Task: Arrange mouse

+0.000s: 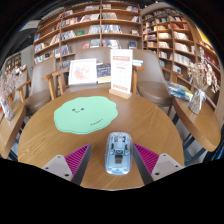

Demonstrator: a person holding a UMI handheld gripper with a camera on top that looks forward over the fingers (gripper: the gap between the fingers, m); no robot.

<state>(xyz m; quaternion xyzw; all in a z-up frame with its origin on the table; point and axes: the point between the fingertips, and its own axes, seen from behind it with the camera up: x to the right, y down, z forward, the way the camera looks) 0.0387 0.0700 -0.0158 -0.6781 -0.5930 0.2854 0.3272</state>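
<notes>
While the gripper [118, 160] holds its fingers spread, the mouse [118, 153] lies between them at bottom centre on the round wooden table [155, 118], gaps either side, below the green mat [85, 115].

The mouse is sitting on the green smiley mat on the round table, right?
Not quite. The mouse is on the round table, but not on the green smiley mat. It lies on bare wood nearer the gripper, between its open fingers, with the mat beyond it. The gripper view shows this.
</notes>
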